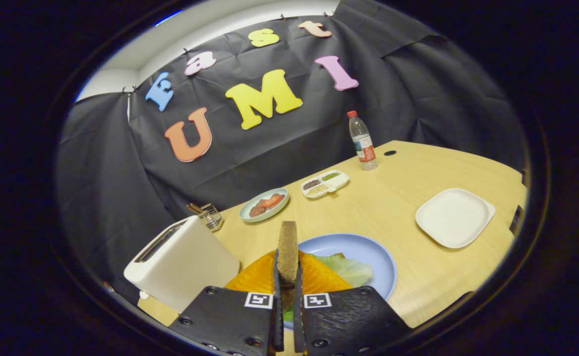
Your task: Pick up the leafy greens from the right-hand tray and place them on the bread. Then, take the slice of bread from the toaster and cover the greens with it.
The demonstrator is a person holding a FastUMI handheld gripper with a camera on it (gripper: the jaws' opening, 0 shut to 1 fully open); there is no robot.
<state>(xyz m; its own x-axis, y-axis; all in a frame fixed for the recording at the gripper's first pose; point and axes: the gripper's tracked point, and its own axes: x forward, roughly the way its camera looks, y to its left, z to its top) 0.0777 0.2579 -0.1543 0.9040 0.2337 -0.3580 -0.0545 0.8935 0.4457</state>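
We've got the black two-finger gripper (286, 277) nearly closed, both fingers pinching the brown slice of bread (287, 249) edge-up, out of the white toaster (180, 262) just to the left. It hangs over the round light-blue plate (368, 252), where the pale leafy greens (348, 269) lie w/ an orange slice (254, 277). Best way, we judge: tip it flat, centre over the greens, lower slowly, then let go.

Water bottle (363, 141) at table's (418, 277) far edge — divided snack tray (325, 183) near it, small plate of red slices (264, 204) beside, empty white square plate (454, 217) well apart.
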